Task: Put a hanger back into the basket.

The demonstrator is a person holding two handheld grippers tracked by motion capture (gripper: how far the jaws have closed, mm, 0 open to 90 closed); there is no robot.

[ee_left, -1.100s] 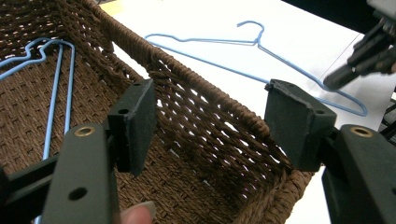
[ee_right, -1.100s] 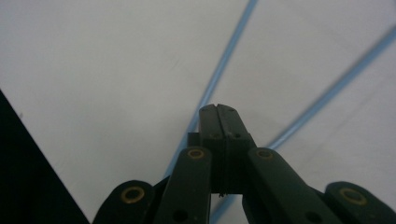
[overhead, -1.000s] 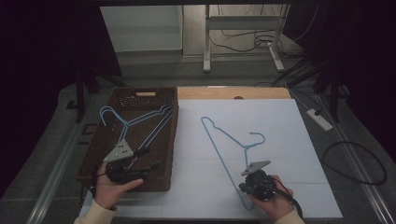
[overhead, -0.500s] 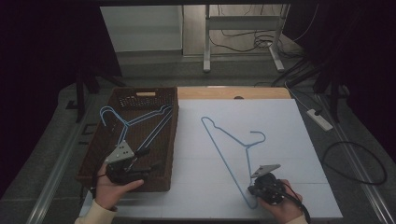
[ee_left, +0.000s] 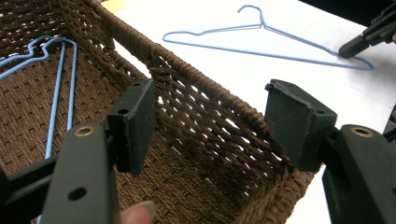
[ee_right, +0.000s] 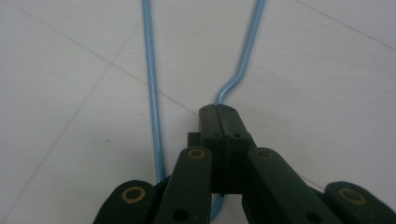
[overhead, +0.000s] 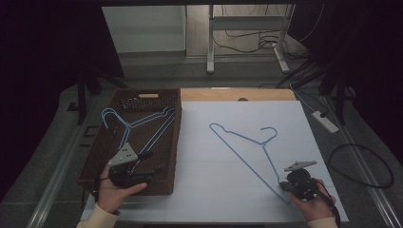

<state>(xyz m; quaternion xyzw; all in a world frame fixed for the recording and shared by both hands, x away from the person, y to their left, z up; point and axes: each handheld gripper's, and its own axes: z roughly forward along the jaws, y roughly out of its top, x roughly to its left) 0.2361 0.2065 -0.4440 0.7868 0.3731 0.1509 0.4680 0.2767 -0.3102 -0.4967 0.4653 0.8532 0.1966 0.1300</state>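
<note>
While the blue wire hanger (overhead: pixel 247 149) lies flat on the white bench (overhead: pixel 214 190), right of the wicker basket (overhead: pixel 177 137), the right tool (overhead: pixel 288 186) is clamped fully shut on the wire at the hanger's near shoulder corner; the right gripper view shows the pads pinching the bend. Left tool (ee_left: pixel 210 126) stands wide open, holding nothing, poised over the basket's near corner; two more blue hangers (overhead: pixel 138 126) lie inside. Judgement: thin wire, light, springy, smooth-coated. A corner grip will let it pivot and sag. A hold nearer the hook's neck should steady it.
</note>
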